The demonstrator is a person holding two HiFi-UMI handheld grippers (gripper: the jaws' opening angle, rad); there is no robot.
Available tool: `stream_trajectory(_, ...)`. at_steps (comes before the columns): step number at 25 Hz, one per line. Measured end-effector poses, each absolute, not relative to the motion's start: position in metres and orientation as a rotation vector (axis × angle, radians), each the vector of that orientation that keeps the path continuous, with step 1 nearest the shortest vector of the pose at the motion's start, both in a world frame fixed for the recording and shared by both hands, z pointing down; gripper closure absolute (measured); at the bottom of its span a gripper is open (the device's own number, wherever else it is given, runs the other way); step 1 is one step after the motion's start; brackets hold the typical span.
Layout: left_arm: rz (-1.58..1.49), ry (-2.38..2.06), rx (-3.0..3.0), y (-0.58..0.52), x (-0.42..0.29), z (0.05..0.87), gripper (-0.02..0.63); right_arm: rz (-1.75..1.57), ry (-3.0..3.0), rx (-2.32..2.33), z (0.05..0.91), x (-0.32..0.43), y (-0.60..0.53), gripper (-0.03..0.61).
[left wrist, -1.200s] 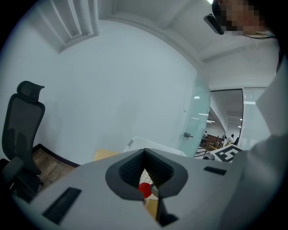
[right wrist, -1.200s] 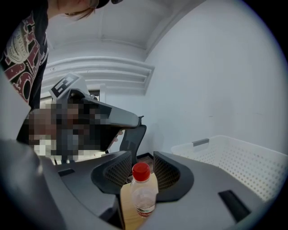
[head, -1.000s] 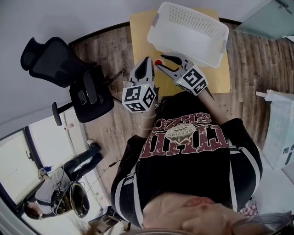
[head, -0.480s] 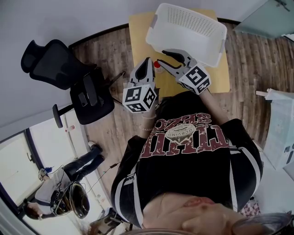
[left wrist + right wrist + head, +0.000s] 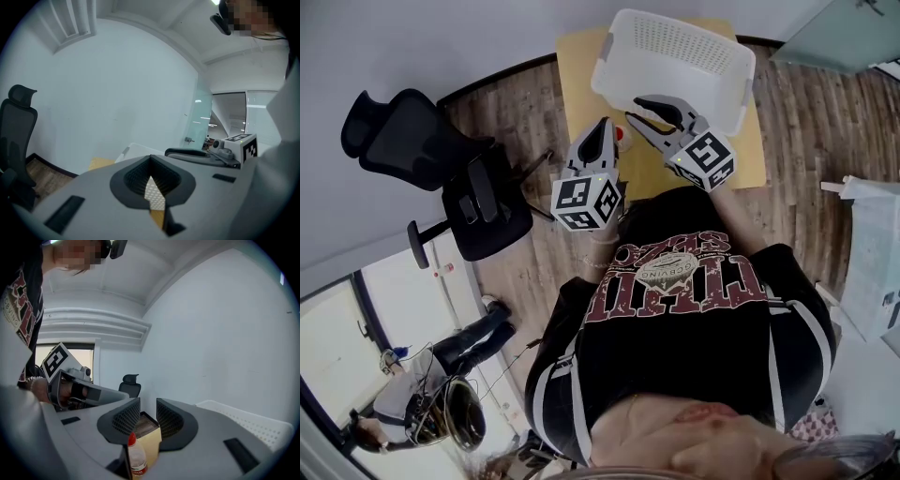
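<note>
A small clear bottle with a red cap (image 5: 621, 134) stands on the yellow table (image 5: 577, 58), just in front of a white perforated basket (image 5: 675, 47). My right gripper (image 5: 635, 109) hovers above and beside it, open, holding nothing. In the right gripper view the bottle (image 5: 136, 456) shows low down, below the gap of the right gripper (image 5: 147, 411). My left gripper (image 5: 603, 125) hangs just left of the bottle, shut and empty. In the left gripper view the left gripper (image 5: 151, 161) faces the basket (image 5: 154, 194), and the bottle is hidden.
A black office chair (image 5: 403, 131) stands on the wood floor left of the table, and it shows too in the right gripper view (image 5: 130, 383). The basket (image 5: 253, 423) fills the table's far half. White walls close the far side. A glass door (image 5: 201, 126) lies to the right.
The right gripper has lifted and drawn back, so the bottle sits lower in its view. The left gripper has turned; the red cap no longer shows between its jaws, only the basket.
</note>
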State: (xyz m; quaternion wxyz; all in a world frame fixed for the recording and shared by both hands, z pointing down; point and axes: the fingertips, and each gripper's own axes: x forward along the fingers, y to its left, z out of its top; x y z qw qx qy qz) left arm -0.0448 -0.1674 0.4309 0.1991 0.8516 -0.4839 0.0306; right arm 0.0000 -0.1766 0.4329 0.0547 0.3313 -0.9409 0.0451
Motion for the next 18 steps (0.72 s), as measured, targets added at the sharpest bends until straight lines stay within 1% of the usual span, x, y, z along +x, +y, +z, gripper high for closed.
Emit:
stream_trajectory(5, 0.094, -1.319, 2.407, -0.167, -0.032, 0.429, 0.566, 0.133, -2.849, 1.067, 0.427, 0.017, -0.179, 0.468)
stream_trajectory(11, 0.104, -1.255, 2.447, -0.168, -0.013, 0.426, 0.566, 0.128, -2.822, 1.177, 0.421, 0.038, -0.183, 0.518)
stream_trajectory(18, 0.111, -1.196, 2.487, -0.167, 0.012, 0.421, 0.566, 0.143, -2.793, 1.293, 0.415, 0.071, -0.181, 0.541)
